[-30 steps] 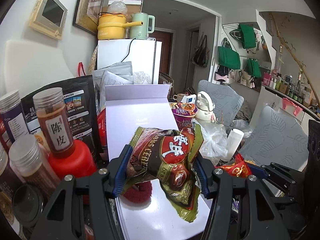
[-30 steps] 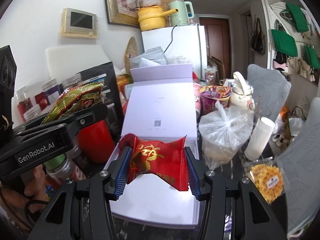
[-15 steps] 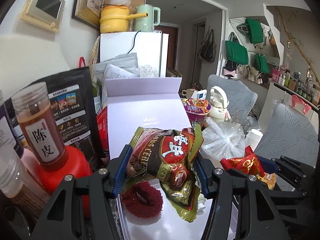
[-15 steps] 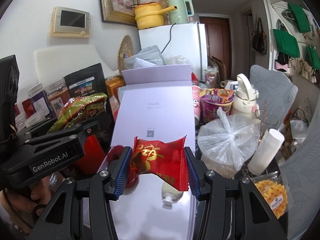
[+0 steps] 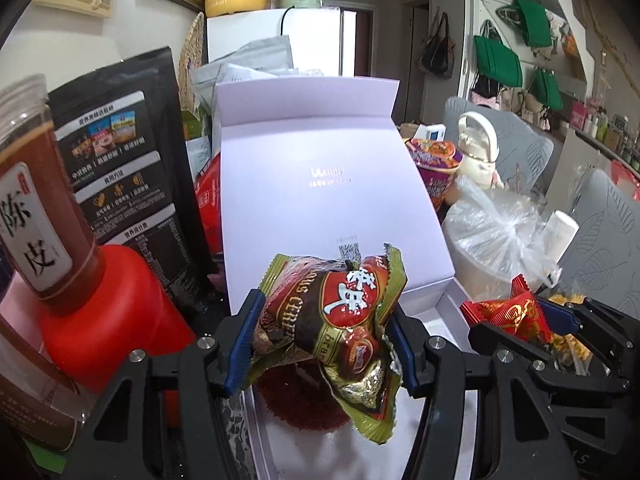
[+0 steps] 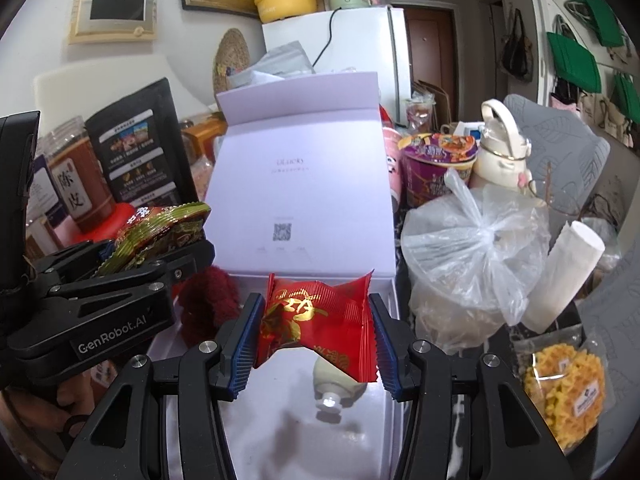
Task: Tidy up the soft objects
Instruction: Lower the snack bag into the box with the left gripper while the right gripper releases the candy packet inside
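A crinkly green-and-brown foil snack packet (image 5: 332,320) is clamped in the left gripper (image 5: 322,336) and a red foil sachet (image 6: 318,322) in the right gripper (image 6: 316,340), above the open white box (image 6: 396,300), where both are best lowered before release.

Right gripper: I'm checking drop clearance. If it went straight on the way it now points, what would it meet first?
Probably the white box floor: the right gripper, shut on the red packet, points down into it. A small cream bottle lies just under the packet and might be met first; depth is unclear.
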Demonstrator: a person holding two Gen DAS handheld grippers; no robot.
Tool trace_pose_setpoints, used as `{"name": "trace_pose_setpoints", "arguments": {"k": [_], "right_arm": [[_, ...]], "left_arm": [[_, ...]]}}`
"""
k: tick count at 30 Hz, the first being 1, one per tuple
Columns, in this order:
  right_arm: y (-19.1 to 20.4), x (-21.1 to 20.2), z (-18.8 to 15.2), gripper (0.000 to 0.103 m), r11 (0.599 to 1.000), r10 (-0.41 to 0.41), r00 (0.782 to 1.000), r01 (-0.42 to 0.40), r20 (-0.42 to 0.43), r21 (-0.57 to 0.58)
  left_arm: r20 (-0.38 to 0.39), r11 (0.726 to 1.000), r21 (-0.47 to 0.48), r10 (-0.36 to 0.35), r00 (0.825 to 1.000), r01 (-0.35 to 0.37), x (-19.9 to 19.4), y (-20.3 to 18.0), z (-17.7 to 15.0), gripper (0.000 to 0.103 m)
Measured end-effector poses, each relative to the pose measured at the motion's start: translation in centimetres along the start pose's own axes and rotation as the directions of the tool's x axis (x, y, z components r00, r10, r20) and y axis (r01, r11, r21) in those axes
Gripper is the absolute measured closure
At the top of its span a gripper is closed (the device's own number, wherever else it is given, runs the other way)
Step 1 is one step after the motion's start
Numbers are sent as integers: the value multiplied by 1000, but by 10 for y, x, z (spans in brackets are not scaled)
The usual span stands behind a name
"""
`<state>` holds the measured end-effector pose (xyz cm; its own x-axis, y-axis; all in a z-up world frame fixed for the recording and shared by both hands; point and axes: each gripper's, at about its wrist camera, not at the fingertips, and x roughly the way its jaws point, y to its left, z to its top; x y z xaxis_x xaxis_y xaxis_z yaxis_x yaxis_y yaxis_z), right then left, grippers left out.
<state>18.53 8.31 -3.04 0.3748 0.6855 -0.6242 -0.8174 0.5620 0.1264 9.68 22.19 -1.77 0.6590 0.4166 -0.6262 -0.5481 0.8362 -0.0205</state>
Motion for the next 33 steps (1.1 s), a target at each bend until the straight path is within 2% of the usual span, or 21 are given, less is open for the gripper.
{"name": "trace_pose_setpoints", "arguments": {"k": [5, 14, 18, 24, 25, 28, 30, 33], "right_arm": [[1, 15, -5, 52, 999, -25, 998, 23, -49, -28], [-2, 28, -11, 51, 1000, -12, 996, 10, -91, -17], [0, 29, -10, 48, 1000, -8, 996, 7, -93, -15], [-4, 23, -7, 32, 999, -36, 996, 36, -77, -1], [-5, 22, -7, 32, 999, -36, 997, 36, -74, 2], [-7, 18, -4, 32, 999, -40, 997, 40, -65, 7], [-7, 15, -4, 31, 999, -49, 997, 50, -61, 3], [-5, 12, -2, 31, 998, -56, 997, 56, -56, -3]], "left_arm": [[-61, 1000, 20, 25, 998, -24, 15, -4, -7, 46], [-154, 999, 12, 49, 987, -48, 33, -1, -15, 46], [-161, 999, 11, 50, 986, -49, 34, 0, -14, 46], [-149, 999, 12, 37, 988, -35, 31, -3, -9, 45], [-156, 1000, 4, 29, 987, -29, 31, -2, -8, 45], [-152, 999, -7, 47, 987, -48, 27, 0, -6, 39], [-142, 997, -1, 71, 987, -72, 23, 1, -4, 29], [-127, 997, -11, 73, 989, -74, 17, 3, -2, 27]]}}
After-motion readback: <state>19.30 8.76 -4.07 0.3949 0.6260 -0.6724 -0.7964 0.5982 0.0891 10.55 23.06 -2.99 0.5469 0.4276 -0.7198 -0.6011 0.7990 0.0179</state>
